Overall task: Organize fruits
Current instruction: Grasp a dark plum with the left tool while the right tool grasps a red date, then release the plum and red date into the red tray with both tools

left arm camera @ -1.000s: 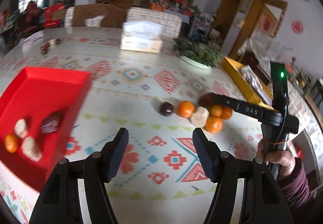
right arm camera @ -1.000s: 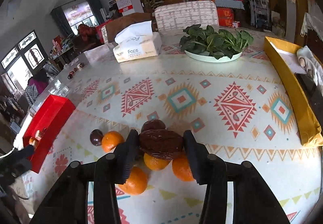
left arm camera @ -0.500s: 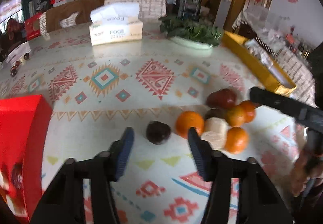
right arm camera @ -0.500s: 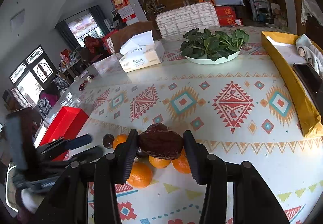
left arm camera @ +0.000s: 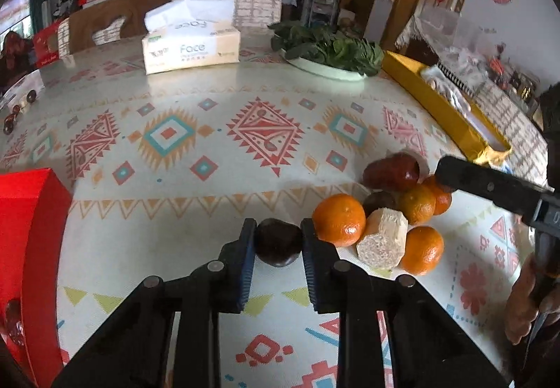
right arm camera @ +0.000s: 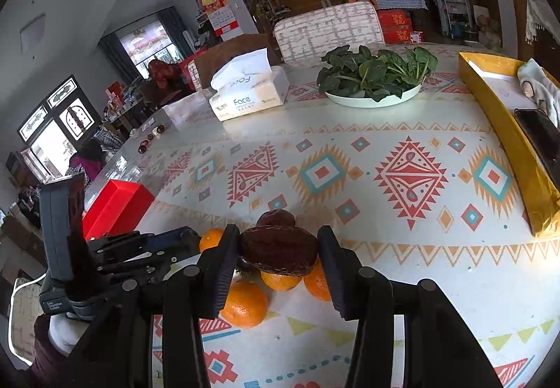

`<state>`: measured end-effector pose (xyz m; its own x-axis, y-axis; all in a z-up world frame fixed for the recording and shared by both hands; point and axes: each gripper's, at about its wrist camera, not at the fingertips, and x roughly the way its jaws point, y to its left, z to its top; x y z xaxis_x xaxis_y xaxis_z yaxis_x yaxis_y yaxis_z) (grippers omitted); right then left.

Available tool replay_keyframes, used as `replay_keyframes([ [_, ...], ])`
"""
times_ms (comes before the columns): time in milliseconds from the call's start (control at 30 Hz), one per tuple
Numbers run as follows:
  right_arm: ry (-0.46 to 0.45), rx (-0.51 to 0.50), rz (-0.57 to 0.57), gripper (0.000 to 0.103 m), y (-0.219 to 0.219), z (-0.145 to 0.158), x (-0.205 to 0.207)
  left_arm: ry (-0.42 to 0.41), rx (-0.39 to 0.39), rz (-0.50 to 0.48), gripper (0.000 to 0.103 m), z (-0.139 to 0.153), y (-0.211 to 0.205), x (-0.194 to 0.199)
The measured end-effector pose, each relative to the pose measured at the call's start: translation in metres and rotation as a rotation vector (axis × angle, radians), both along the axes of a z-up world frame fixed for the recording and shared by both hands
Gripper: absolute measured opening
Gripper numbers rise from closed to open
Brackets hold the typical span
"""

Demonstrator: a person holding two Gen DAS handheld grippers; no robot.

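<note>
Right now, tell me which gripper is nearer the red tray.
Left. The left gripper, shut on a dark round fruit, sits nearer the red tray; the right gripper is over the fruit pile, farther away.

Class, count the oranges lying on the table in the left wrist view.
4: one beside the left gripper's jaws, one nearest the camera, and two by the right gripper's finger. Others may be hidden.

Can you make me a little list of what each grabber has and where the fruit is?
left gripper: shut on the small dark round fruit
right gripper: shut on the dark brown wrinkly fruit
fruit pile: oranges and a pale cut chunk, on the patterned tablecloth
red tray: at the left
</note>
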<state>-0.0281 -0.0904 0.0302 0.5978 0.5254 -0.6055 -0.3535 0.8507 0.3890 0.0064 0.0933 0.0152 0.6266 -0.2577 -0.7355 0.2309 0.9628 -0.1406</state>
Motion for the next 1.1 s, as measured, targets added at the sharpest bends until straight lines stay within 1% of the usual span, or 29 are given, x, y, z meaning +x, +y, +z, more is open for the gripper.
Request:
replay_keyframes([
  [133,-0.005,0.003,0.005,0.05,0.001,-0.001,-0.001,-0.028,-0.065,0.049,0.024,0.014,0.017,-0.01],
  [233,-0.016,0.009,0.016,0.05,0.005,0.001,-0.004,-0.065,-0.126,0.091,0.024,0.033,0.039,-0.033],
  [267,-0.016,0.015,0.02,0.05,0.007,0.003,-0.006,-0.075,-0.135,0.104,0.024,0.038,0.047,-0.039],
  [367,-0.041,0.014,0.045,0.05,0.02,0.015,-0.015,-0.112,-0.14,0.16,0.024,0.058,0.079,-0.061],
  [500,-0.033,0.056,0.133,0.05,0.052,0.029,-0.023,-0.149,-0.124,0.263,0.025,0.076,0.134,-0.081],
  [567,-0.026,0.067,0.182,0.05,0.074,0.035,-0.024,-0.14,-0.101,0.327,0.025,0.076,0.163,-0.083],
  [633,-0.011,0.073,0.245,0.05,0.107,0.041,-0.024,-0.118,-0.092,0.389,0.025,0.071,0.194,-0.083],
  [800,0.006,0.041,0.376,0.05,0.187,0.045,-0.027,-0.069,-0.093,0.475,0.025,0.055,0.24,-0.076],
  [933,0.017,-0.016,0.446,0.05,0.249,0.038,-0.026,-0.039,-0.112,0.508,0.025,0.041,0.262,-0.067],
  [967,0.021,-0.035,0.463,0.05,0.267,0.036,-0.024,-0.029,-0.11,0.514,0.025,0.039,0.266,-0.064],
  [1100,0.033,-0.101,0.488,0.05,0.314,0.024,-0.017,0.005,-0.092,0.538,0.025,0.031,0.273,-0.055],
])
